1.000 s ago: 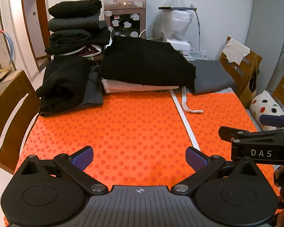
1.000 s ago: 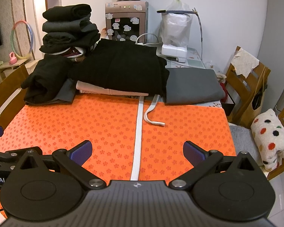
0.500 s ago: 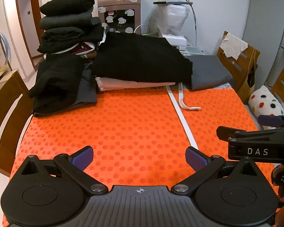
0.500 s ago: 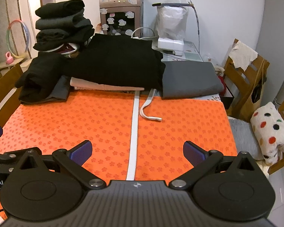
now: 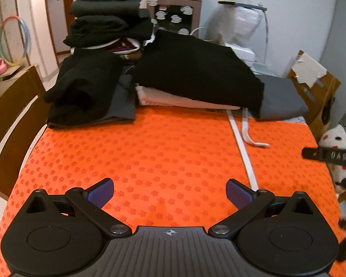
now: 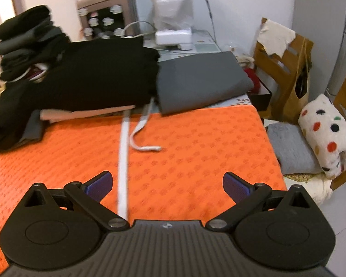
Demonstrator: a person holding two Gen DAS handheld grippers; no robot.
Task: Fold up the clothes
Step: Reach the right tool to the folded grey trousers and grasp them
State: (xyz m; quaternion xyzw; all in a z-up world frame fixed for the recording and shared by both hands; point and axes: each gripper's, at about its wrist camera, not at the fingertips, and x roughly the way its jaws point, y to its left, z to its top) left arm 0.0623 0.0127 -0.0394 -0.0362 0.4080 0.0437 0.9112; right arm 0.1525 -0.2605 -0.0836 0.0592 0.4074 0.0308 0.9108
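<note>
While both hand-held grippers gape empty, folded clothes [image 5: 196,73] stacked, brown bag [image 6: 299,87].

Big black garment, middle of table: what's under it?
Under the black garment a folded pale pink piece shows along its front edge. How far that extends, and anything beneath it, is covered.

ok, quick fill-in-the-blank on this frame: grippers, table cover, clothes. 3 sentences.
1. Both the left gripper and the right gripper are ____ and hold nothing.
2. The mat covering the table is ____ in colour.
3. The large black garment lies on top of a folded ____ one.

Missing words: open; orange; pink
</note>
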